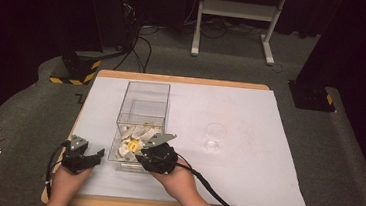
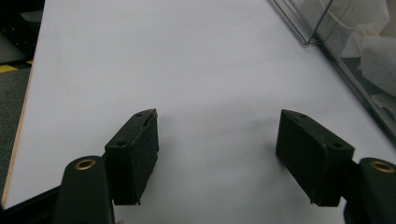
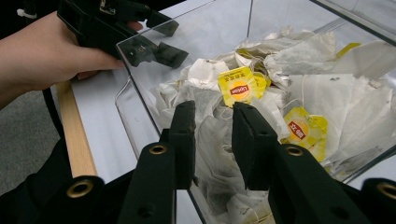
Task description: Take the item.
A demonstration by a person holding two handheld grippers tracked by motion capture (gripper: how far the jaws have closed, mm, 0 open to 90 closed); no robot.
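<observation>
A clear plastic box point(image 1: 144, 92) stands left of the table's middle, its near end piled with white tea bags point(image 1: 128, 147) bearing yellow tags point(image 3: 239, 86). My right gripper point(image 1: 141, 154) reaches into the box's near end. Its jaws stand a narrow gap apart over the pile, with a crumpled white tea bag point(image 3: 212, 133) between them point(image 3: 215, 109); I see no firm pinch. My left gripper point(image 1: 97, 155) rests on the white table cover to the left of the box, open, with nothing between its jaws point(image 2: 217, 116). The right gripper view also takes in that left gripper point(image 3: 159, 39) through the box wall.
A small clear glass cup point(image 1: 215, 136) stands right of the box on the white sheet point(image 1: 246, 163). The box's clear wall point(image 2: 327, 37) runs along the right of the left gripper. The table's wooden edge point(image 3: 74, 135) is close to both hands. A white stand point(image 1: 234, 9) lies beyond the table.
</observation>
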